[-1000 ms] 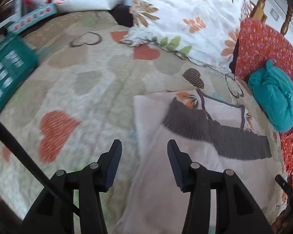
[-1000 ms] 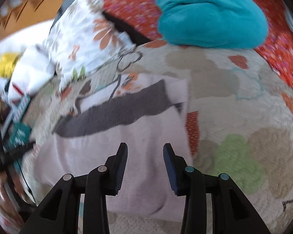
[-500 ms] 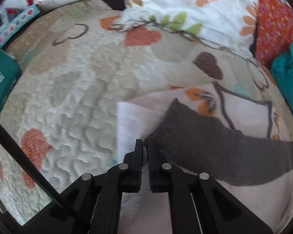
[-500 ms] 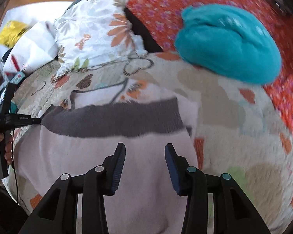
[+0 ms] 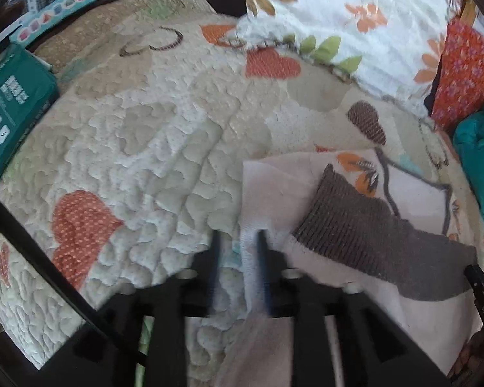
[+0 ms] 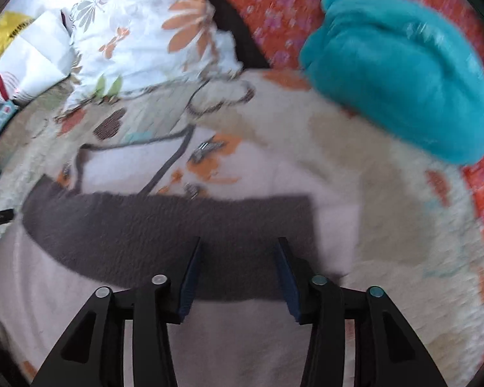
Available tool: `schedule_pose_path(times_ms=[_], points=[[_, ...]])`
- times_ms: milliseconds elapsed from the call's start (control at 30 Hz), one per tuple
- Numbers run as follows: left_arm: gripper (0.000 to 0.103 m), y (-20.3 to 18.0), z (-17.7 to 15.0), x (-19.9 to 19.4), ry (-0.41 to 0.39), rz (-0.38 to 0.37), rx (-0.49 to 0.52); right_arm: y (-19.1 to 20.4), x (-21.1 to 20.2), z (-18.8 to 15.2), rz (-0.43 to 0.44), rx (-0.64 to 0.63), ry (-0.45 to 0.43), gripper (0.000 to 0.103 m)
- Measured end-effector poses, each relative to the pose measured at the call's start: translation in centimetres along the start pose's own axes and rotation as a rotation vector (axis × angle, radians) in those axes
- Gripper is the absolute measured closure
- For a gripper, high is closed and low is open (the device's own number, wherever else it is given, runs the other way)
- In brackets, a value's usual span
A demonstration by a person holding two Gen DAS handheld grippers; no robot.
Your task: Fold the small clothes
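A small pale pink garment [image 5: 274, 180] with a dark grey ribbed band [image 5: 371, 235] and an orange flower print lies flat on the quilted bed. My left gripper [image 5: 238, 242] is open at its left edge, blurred by motion, with the white edge between the fingers. In the right wrist view the garment [image 6: 209, 338] fills the lower half. My right gripper [image 6: 238, 248] is open and empty over the grey band [image 6: 145, 232].
The quilt [image 5: 161, 129] has heart patches. A floral pillow [image 5: 355, 9] and an orange pillow [image 5: 468, 64] lie at the back. A teal bundle [image 6: 403, 74] sits at the right. A green box [image 5: 9, 109] lies at the left edge.
My left gripper was shut on the garment's left edge half a second ago and has opened. My right gripper has moved forward over the grey band, still open.
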State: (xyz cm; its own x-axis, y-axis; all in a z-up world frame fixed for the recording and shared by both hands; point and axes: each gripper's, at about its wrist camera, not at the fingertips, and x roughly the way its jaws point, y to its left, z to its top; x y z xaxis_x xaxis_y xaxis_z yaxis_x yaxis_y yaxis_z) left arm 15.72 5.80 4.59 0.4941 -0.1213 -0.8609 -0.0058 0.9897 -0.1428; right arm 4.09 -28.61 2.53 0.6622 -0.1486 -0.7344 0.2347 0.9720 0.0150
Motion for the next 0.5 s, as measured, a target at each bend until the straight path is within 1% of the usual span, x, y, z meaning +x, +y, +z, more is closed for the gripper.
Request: schedule_pose_path(times_ms=[67, 100, 133, 167, 233, 267, 300, 333, 367, 400, 500], points=[[0.063, 0.5, 0.0, -1.0, -0.036, 0.006, -0.009, -0.4, -0.8, 0.1, -0.011, 0.009, -0.029, 0.049], [0.058, 0.7, 0.0, -1.6, -0.057, 0.015, -0.011, -0.6, -1.1, 0.1, -0.006, 0.02, -0.035, 0.048], [0.055, 0.9, 0.1, -2.0, -0.073, 0.022, -0.013, -0.9, -1.4, 0.1, -0.002, 0.031, -0.043, 0.048], [0.049, 1.0, 0.0, -2.5, -0.096, 0.033, -0.019, -1.0, -1.7, 0.0, -0.001, 0.035, -0.049, 0.047], [0.043, 1.2, -0.2, -3.5, -0.142, 0.043, -0.029, -0.9, -2.4, -0.2, -0.009, 0.034, -0.06, 0.047], [0.043, 1.1, -0.3, -4.2, -0.175, 0.05, -0.028, -0.7, -2.8, -0.4, -0.009, 0.03, -0.065, 0.046], [0.04, 1.0, -0.5, -4.8, -0.205, 0.062, -0.024, -0.4, -3.2, -0.6, -0.005, 0.019, -0.068, 0.044], [0.037, 0.9, -0.6, -5.5, -0.242, 0.079, -0.017, -0.1, -3.5, -0.8, -0.001, 0.007, -0.067, 0.042], [0.029, 0.6, -0.8, -6.3, -0.291, 0.102, -0.006, 0.4, -3.8, -1.2, 0.006, -0.011, -0.058, 0.037], [0.021, 0.3, -1.1, -7.1, -0.339, 0.126, 0.005, 0.8, -3.8, -1.4, 0.012, -0.022, -0.047, 0.035], [0.012, -0.4, -2.1, -8.9, -0.433, 0.162, 0.037, 2.4, -3.9, -3.0, 0.049, -0.059, 0.006, 0.035]])
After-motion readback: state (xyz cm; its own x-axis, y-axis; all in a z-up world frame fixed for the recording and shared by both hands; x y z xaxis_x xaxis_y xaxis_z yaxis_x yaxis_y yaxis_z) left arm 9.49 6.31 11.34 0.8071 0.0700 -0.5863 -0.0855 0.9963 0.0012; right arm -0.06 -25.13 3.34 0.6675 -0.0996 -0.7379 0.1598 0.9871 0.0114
